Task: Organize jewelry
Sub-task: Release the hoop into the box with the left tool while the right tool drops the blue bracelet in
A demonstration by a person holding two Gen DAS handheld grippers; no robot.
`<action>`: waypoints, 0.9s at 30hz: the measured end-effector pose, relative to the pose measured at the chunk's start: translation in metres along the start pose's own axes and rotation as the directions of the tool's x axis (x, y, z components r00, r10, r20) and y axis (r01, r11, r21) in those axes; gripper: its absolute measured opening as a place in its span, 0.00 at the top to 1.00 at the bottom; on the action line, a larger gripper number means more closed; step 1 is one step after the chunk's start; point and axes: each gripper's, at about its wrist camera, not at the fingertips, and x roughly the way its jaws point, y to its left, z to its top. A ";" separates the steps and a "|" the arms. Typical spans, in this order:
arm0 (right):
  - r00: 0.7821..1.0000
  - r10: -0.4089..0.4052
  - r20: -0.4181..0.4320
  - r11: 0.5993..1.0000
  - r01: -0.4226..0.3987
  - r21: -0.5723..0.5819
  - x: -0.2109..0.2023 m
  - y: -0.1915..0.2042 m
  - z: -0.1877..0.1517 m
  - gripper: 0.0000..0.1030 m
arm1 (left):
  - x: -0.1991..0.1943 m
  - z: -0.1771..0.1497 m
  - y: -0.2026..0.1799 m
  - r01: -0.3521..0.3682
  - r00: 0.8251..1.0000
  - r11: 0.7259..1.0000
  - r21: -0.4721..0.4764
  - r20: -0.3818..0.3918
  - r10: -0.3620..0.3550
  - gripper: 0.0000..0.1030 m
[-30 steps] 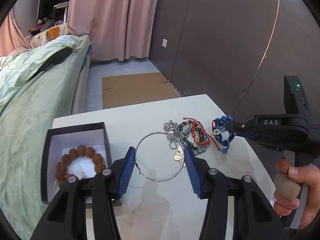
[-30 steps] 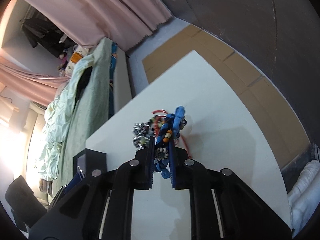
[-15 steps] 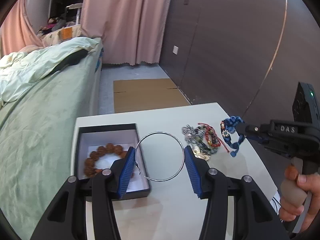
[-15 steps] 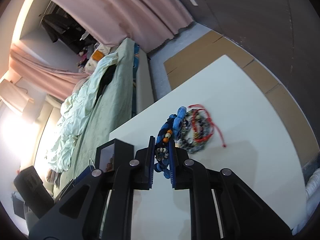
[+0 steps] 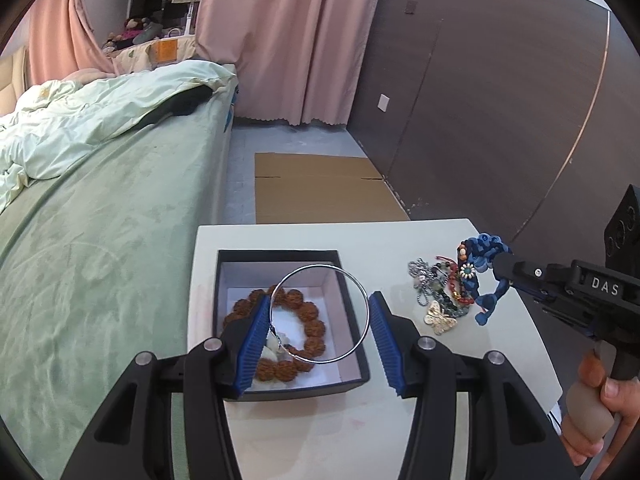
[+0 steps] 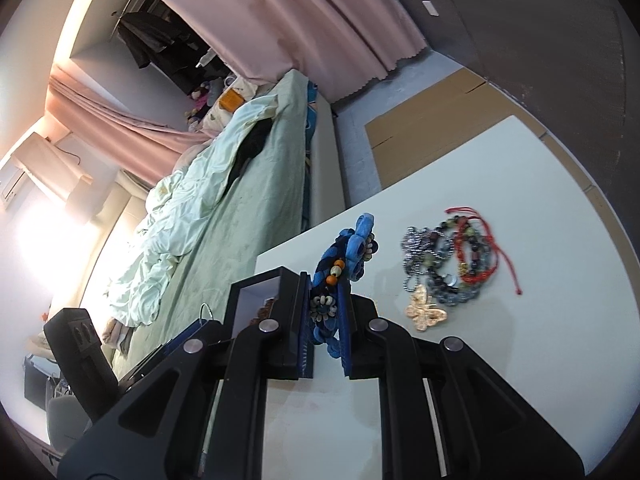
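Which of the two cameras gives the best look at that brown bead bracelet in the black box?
The left wrist view: it looks down into the black box, showing nearly the whole brown bead bracelet ring behind the silver hoop. The right wrist view shows only a sliver of beads past the box wall.

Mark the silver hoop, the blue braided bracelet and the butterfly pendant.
silver hoop point(image 5: 362, 288): left wrist view, right arc of wire.
blue braided bracelet point(image 6: 326, 268): right wrist view, braided body.
butterfly pendant point(image 6: 425, 312): right wrist view, centre.
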 end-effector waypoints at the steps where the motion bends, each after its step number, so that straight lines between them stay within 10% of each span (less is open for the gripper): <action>1: 1.000 0.005 -0.003 1.000 -0.005 -0.001 0.002 0.001 0.000 0.87 | 0.000 0.000 0.002 0.000 1.000 1.000 -0.005 0.001 0.000 0.53; 3: 1.000 0.024 -0.011 1.000 -0.025 -0.004 0.007 0.005 -0.001 0.87 | 0.000 0.003 0.006 -0.003 1.000 1.000 -0.018 0.000 0.003 0.50; 5: 0.999 0.043 -0.015 0.999 -0.043 -0.013 0.011 0.009 -0.001 0.87 | -0.001 0.005 0.011 -0.010 1.000 0.999 -0.033 0.012 0.010 0.19; 7: 0.998 0.062 -0.021 0.998 -0.062 -0.018 0.015 0.012 -0.001 0.87 | -0.005 0.008 0.015 -0.016 0.999 0.999 -0.046 0.039 0.017 0.08; 24: 0.960 0.241 -0.143 0.963 -0.255 -0.088 0.076 0.069 -0.020 0.86 | -0.022 0.022 0.067 -0.074 0.990 0.977 -0.202 0.099 0.096 0.08; 27: 0.951 0.237 -0.201 0.966 -0.253 -0.060 0.092 0.071 -0.022 0.63 | -0.024 0.021 0.074 -0.079 0.990 0.970 -0.230 0.097 0.104 0.08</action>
